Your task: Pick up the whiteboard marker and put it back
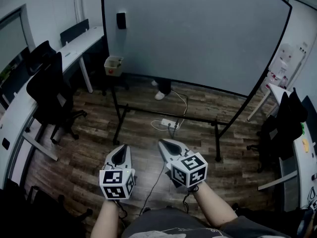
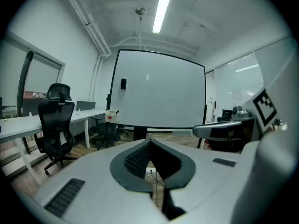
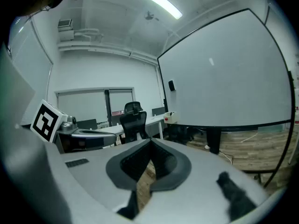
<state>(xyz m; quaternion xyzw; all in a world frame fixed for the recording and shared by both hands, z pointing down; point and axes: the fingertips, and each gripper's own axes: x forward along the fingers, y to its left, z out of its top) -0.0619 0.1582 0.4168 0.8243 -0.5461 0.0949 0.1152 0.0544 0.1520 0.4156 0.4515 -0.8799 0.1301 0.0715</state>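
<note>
A large whiteboard (image 1: 198,33) on a black stand faces me. No marker shows clearly in any view. A small beige box (image 1: 113,65) hangs at the board's lower left corner, also seen as the box (image 2: 111,116) with a red dot and a thin stick poking out. A black block (image 1: 121,20) clings to the board's upper left. My left gripper (image 1: 122,147) and right gripper (image 1: 162,143) hover side by side over the wooden floor, well short of the board. The left gripper (image 2: 148,140) and the right gripper (image 3: 150,141) are both shut with nothing between their pads.
Black office chairs (image 1: 49,93) and a long white desk (image 1: 74,43) stand at the left. Another chair (image 1: 285,128) and a desk are at the right. A power strip with cables (image 1: 170,124) lies under the board. A person's feet (image 1: 161,90) show behind the board.
</note>
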